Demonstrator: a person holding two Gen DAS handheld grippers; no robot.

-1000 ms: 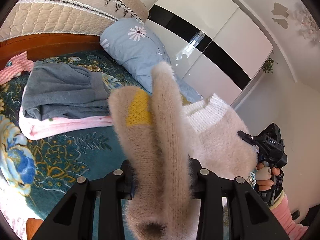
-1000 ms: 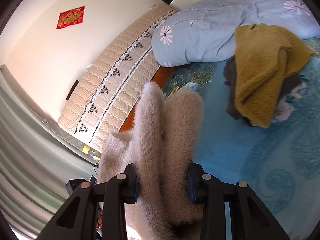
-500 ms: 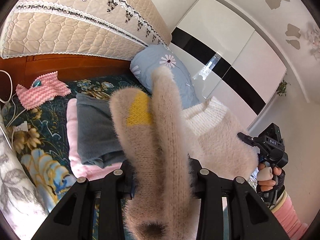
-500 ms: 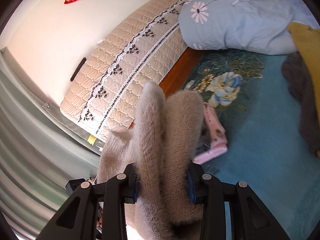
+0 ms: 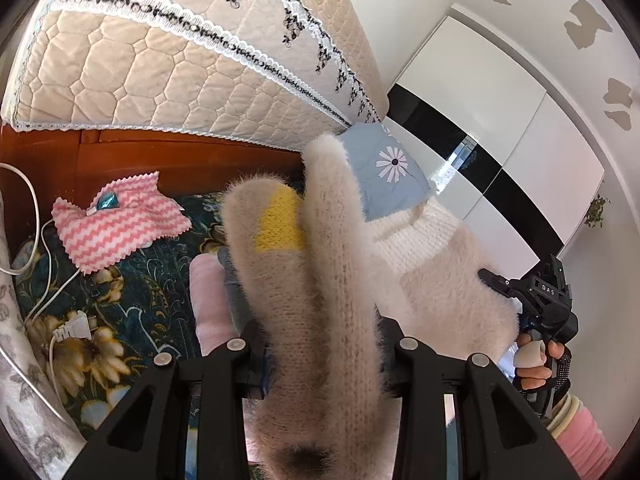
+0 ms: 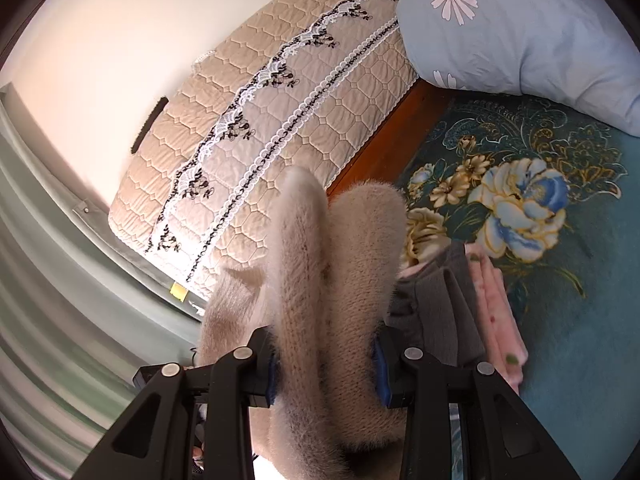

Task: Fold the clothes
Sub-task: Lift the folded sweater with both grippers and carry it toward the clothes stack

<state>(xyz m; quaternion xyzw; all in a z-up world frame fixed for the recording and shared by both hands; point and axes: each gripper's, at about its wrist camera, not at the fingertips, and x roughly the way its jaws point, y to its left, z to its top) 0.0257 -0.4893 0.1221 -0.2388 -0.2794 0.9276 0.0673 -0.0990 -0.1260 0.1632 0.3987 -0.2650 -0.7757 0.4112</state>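
Observation:
Both grippers hold one fluffy beige sweater (image 5: 316, 288) with a yellow patch and a white ribbed part, folded over and lifted above the bed. My left gripper (image 5: 320, 352) is shut on a thick fold of it. My right gripper (image 6: 324, 356) is shut on another fold of the sweater (image 6: 320, 280); it also shows in the left wrist view (image 5: 532, 300) at the sweater's far right edge. Below the sweater lies a folded stack: a grey garment (image 6: 440, 304) on a pink one (image 6: 500, 312), partly hidden.
The bed has a teal floral cover (image 6: 560, 280). A quilted beige headboard (image 5: 180, 60) and wooden frame stand behind. A pink zigzag cloth (image 5: 116, 220), white cable and plug (image 5: 72, 330) lie at left. A blue daisy pillow (image 6: 520, 28) lies near the headboard.
Both grippers have carried the sweater toward the headboard end of the bed. The grey and pink stack now lies right under it. The yellow garment has left the right view.

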